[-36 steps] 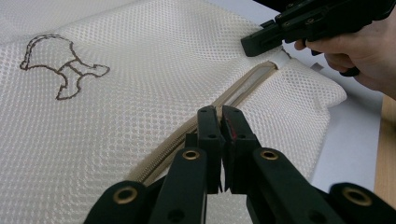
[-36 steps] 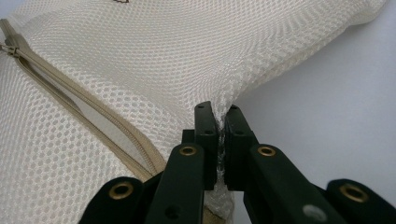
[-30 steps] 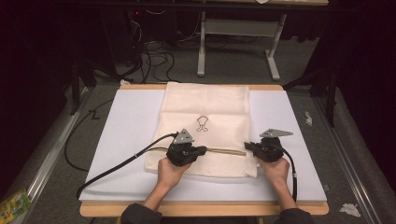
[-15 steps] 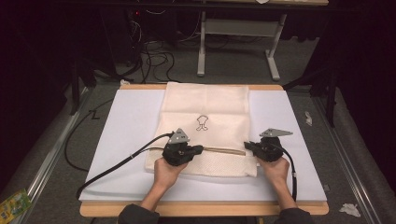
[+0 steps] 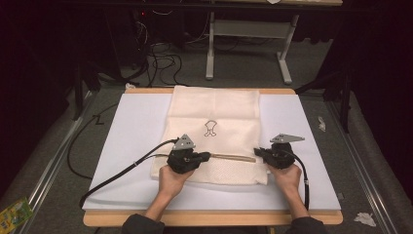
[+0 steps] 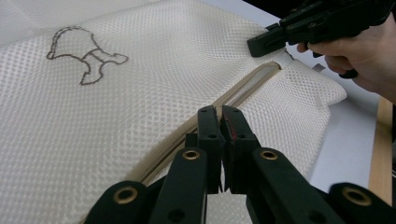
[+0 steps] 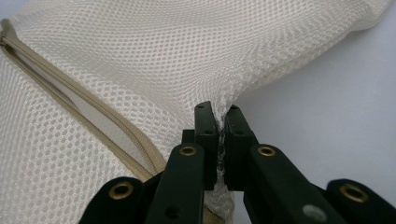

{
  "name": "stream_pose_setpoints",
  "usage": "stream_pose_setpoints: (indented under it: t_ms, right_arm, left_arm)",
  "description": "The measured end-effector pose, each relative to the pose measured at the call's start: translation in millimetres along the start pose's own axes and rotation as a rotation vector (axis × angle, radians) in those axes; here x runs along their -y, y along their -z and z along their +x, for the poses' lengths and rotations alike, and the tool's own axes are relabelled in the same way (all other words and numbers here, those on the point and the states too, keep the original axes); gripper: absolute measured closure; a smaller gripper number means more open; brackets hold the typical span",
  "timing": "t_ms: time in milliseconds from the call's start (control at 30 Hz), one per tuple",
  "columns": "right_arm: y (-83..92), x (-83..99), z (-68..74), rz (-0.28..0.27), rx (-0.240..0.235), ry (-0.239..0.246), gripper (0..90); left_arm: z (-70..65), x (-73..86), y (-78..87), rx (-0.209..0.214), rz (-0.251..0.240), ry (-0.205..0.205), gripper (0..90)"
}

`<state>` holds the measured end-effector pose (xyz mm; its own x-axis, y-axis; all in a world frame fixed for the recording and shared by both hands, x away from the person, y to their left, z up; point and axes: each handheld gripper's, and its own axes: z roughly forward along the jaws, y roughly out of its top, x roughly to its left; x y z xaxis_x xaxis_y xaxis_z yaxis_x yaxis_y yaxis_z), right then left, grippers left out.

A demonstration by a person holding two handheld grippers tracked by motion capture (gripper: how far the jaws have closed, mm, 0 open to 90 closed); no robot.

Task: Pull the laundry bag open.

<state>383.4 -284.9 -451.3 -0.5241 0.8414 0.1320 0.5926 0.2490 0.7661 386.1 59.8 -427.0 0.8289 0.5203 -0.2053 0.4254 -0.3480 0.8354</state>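
From the high view, the left tongs [image 5: 207, 156] have slid leftward along the zipper [image 5: 234, 157] compared with a second ago, so a longer run of it now lies between them and the right tongs [image 5: 258, 152], which haven't budged. The mesh laundry bag [image 5: 214, 131] lies flat on the white surface [image 5: 131, 126], zipper near the front edge. In the left gripper view the left tongs [image 6: 220, 114] are clamped shut right over the zipper line [image 6: 243, 88], probably on the pull, though I can't actually see it between them; the zipper beyond looks parted. In the right gripper view the right tongs [image 7: 219, 112] are shut on a pinch of mesh [image 7: 187, 56] at the bag's corner, anchoring it. My read: the zipper is being worked open, roughly partway, with the anchor holding fine.
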Motion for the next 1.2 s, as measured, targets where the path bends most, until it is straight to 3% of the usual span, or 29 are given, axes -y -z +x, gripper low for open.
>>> stream_pose_setpoints:
  t_ms: [1200]
  right_arm:
    - [-2.4,-1.6,3.2,-0.010,0.003,0.014,87.8]
  left_arm:
    - [16.0,10.8,33.2,-0.034,-0.048,0.044,87.3]
